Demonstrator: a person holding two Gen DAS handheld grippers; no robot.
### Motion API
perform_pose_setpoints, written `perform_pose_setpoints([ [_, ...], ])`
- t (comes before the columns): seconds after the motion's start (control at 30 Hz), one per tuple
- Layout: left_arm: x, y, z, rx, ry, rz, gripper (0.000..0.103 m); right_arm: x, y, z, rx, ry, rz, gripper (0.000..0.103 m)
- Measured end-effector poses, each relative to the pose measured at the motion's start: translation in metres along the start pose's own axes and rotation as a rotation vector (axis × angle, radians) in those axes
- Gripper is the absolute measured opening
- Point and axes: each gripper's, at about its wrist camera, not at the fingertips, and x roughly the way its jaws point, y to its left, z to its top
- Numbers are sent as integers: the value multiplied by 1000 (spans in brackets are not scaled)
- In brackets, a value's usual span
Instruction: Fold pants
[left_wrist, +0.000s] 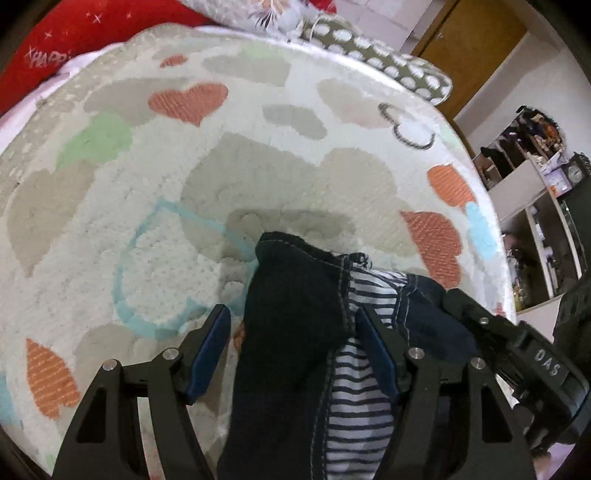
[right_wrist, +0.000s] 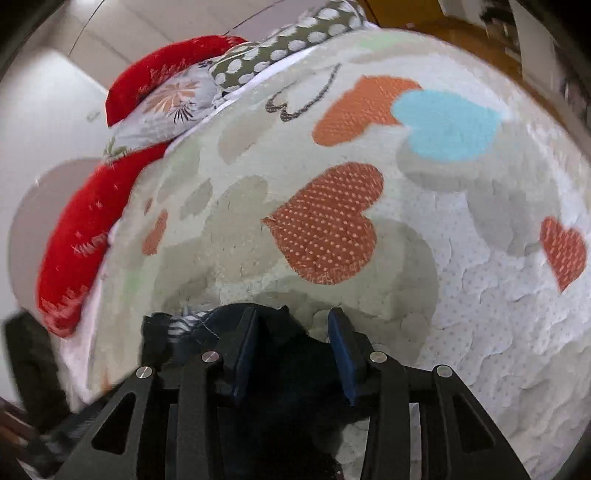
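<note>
1. Clearly the pants (left_wrist: 291, 332) are soft, dark denim with pale stitching and a striped lining (left_wrist: 354, 398) showing where the cloth has turned out; they lie bunched on the heart-patterned bed cover (left_wrist: 147, 184), directly under both tools.
2. Left tool (left_wrist: 293, 350): its blue-padded fingers (left_wrist: 207, 350) stand wide apart, straddling a raised fold of the denim without pinching it.
3. Right tool (right_wrist: 291, 354): its fingers are also spread, at a narrower gap, with dark cloth lying between and below them; I see no pinch, though the view is blurred low down.
4. Handling, as I judge it: light and limp, so it will sag and slide off a loose hold rather than keep shape. Not fragile, and not slippery on the plush cover, which may drag at it.
5. Where to take hold: the stitched seam or hem edge (left_wrist: 341, 291) is thicker and gives the pads more to bite; grip through both layers so the lining does not pull free.
6. Pillows (right_wrist: 92, 221) sit well apart at the head of the bed.
</note>
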Motion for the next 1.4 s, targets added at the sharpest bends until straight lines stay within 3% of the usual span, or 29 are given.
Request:
perform_pose_setpoints([
  [0.1,-35,4,-10,-12,-78,-37,69,-35,-1,-4,-14,-73,44,42],
  [0.2,-49,7,-28,-15,-106,-13,69,-78,11,-20,-90,-168,89,42],
  [0.27,-42,6,-39,-8,-91,11,70,-94,21,-36,-143,-201,107,30],
  [0.4,-15,2,-63,18,-34,54,72,-74,34,-68,-253,-145,45,26],
  [0.47,-21,-2,-65,41,-56,65,73,-44,23,-76,-236,-47,-71,27],
  [0.5,-28,-5,-66,56,-71,67,73,-39,15,-78,-201,-38,-74,27],
  [0.6,-53,-6,-71,62,-142,74,73,-63,8,-81,-156,-100,-32,29],
  [0.77,-84,-3,-94,35,-247,137,78,-94,5,-90,-138,-185,-56,37],
  [0.9,-96,-3,-105,50,-267,191,78,-101,0,-100,-108,-186,-67,37],
  [1.2,-123,-3,-112,-8,-279,212,78,-108,8,-122,-136,-145,-73,47],
  [1.4,-140,-24,-117,58,-342,256,79,-113,9,-128,-140,-141,-71,50],
])
